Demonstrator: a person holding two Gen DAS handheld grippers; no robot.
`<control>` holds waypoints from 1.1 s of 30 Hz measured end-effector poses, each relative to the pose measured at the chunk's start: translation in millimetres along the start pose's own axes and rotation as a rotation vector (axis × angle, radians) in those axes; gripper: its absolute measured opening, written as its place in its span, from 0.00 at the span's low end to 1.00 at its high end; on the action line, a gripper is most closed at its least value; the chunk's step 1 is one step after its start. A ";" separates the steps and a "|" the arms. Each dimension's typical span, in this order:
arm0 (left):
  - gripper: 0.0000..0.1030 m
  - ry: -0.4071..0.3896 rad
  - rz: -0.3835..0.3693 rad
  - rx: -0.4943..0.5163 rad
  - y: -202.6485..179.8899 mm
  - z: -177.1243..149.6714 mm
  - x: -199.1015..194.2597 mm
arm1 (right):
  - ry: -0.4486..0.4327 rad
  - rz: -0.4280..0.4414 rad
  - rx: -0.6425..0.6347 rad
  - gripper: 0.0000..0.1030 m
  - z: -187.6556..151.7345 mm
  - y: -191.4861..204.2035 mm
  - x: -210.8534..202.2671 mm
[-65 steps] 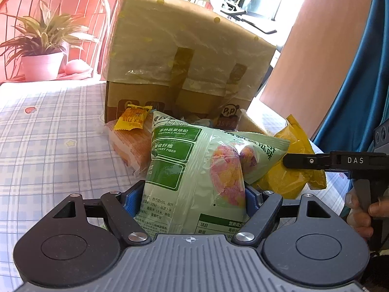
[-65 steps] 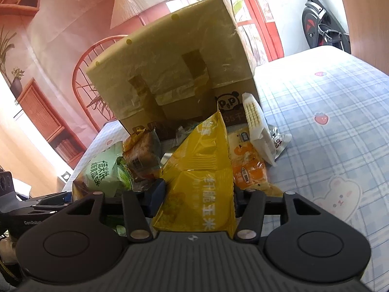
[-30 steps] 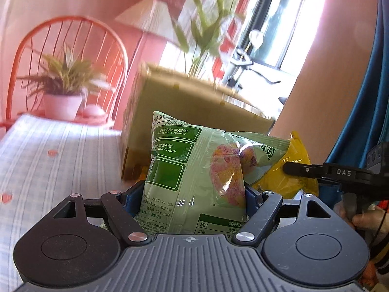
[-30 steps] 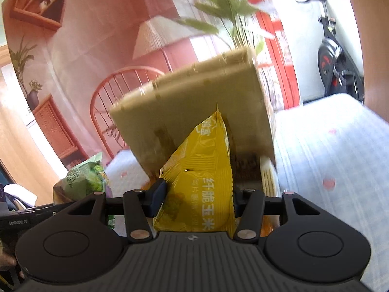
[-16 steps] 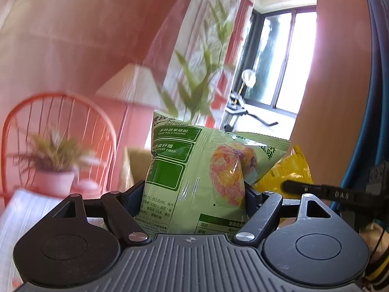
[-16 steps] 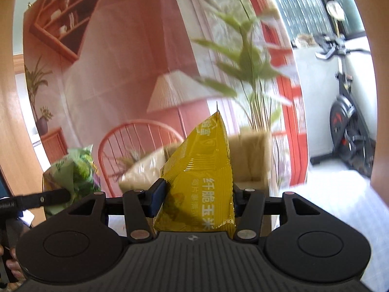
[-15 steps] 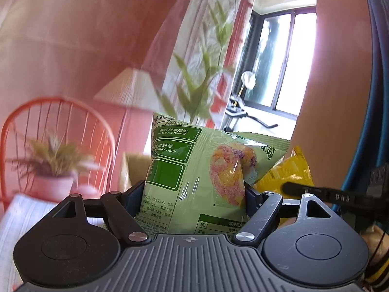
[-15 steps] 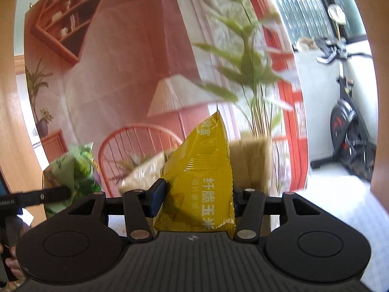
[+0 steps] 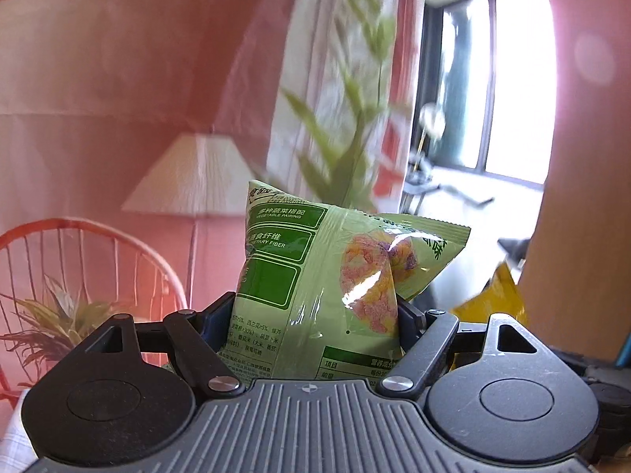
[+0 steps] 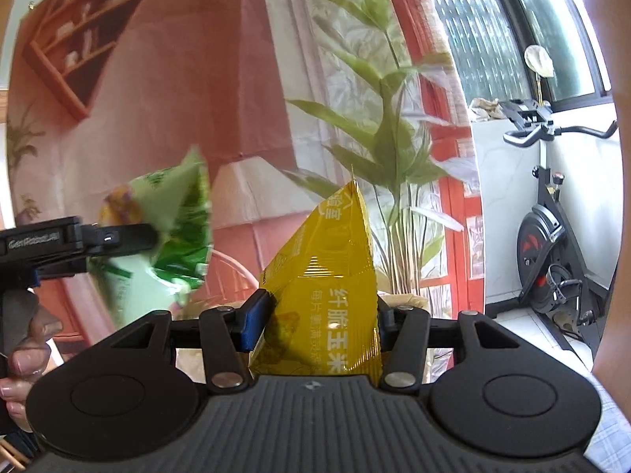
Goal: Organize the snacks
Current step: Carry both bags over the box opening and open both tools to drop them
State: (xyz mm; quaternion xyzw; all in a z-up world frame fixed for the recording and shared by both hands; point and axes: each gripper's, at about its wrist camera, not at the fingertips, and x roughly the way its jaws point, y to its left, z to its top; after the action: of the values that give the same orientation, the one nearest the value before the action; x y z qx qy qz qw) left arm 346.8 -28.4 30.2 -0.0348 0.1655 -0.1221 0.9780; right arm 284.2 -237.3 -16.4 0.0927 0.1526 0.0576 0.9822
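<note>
Transfer step: both bags held aloft.
Left gripper clamps green bag; right gripper clamps yellow bag; next, lower into box.

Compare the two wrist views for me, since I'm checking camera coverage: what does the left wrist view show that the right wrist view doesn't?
Only the left wrist view shows the left gripper head-on, its jaws clamped on the green snack bag, plus a potted plant. Only the right wrist view shows the right gripper clamped on the yellow snack bag, an exercise bike, a wall shelf and a hand. Both show both bags, the lamp and the tall plant.
</note>
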 end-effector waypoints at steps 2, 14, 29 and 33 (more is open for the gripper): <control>0.79 0.039 0.022 0.030 -1.5 -6.8 16.3 | 0.025 -0.006 -0.003 0.52 -4.9 -1.8 16.8; 0.80 0.223 0.082 0.184 -11.4 -46.3 66.0 | 0.166 -0.053 -0.028 0.52 -40.4 -20.5 64.6; 0.85 0.348 0.004 0.042 10.4 -51.6 68.0 | 0.176 -0.060 -0.074 0.69 -45.1 -16.3 52.6; 0.85 0.335 -0.015 0.011 11.2 -46.1 66.2 | 0.163 -0.060 -0.064 0.69 -43.4 -13.4 43.5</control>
State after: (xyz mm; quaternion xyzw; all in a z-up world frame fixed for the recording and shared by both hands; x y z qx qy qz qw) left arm 394.6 -35.5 -35.3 -0.0098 0.3253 -0.1345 0.9360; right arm 313.1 -237.1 -72.3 0.0516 0.2330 0.0402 0.9703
